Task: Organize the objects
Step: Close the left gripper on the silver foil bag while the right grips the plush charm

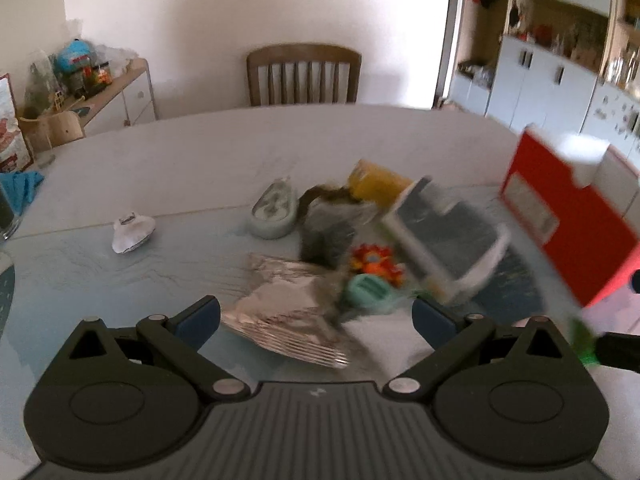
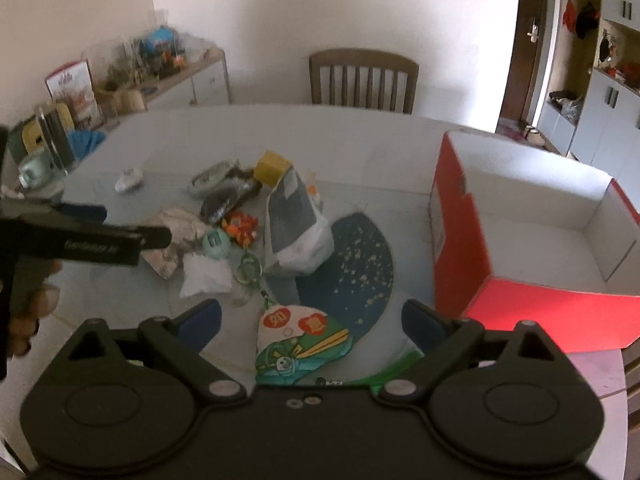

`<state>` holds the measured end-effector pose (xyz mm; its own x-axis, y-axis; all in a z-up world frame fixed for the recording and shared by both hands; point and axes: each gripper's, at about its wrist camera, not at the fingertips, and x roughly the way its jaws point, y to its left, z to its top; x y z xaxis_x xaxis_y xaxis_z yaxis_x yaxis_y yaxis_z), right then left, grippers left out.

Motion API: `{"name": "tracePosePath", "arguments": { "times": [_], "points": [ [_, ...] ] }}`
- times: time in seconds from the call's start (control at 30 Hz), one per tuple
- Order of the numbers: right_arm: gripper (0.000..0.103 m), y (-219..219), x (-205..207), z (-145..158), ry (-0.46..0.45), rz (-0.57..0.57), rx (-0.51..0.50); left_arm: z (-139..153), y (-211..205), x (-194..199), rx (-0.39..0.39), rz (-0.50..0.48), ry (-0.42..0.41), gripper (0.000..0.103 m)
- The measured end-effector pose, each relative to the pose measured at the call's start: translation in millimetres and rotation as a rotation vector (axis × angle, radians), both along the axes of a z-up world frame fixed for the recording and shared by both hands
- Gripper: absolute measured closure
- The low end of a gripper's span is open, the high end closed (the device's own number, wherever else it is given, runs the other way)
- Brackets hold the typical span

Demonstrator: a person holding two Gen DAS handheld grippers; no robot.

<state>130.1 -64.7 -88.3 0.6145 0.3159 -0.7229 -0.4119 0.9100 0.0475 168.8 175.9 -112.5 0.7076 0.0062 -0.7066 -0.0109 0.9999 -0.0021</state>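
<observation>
My left gripper is open above a crumpled silver foil packet and touches nothing. Just beyond the packet lie a teal toy, an orange toy, a dark packet and a white and grey bag. My right gripper is open low over a green cartoon-printed packet, which lies between the fingers with neither pad on it. An open red box with a white inside stands to the right. A white pouch and a green keychain lie nearby.
A dark blue placemat lies under the bag. Farther back are a yellow box, a grey-green dish and a small white object. A glass and mug stand at the left edge. A wooden chair is behind the table.
</observation>
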Motion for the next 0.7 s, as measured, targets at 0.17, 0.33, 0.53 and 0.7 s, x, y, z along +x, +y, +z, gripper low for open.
{"name": "tracePosePath", "arguments": {
  "times": [0.17,0.33,0.53,0.7],
  "points": [
    [0.009,10.0,14.0,-16.5,0.048,-0.002,-0.03,-19.1,13.5,25.4,0.037,0.009,0.023,0.001],
    [0.012,17.1,24.9,-33.2,0.086,-0.005,-0.055,-29.7,15.1,41.9,0.045,-0.017,0.048,0.001],
    [0.017,28.1,31.3,-47.5,0.116,0.029,-0.087,-42.5,22.9,53.9,0.017,-0.015,0.084,0.003],
    [0.018,35.5,33.8,-54.1,0.128,0.047,-0.112,-48.2,30.6,55.8,-0.025,-0.017,0.098,0.006]
  ]
}}
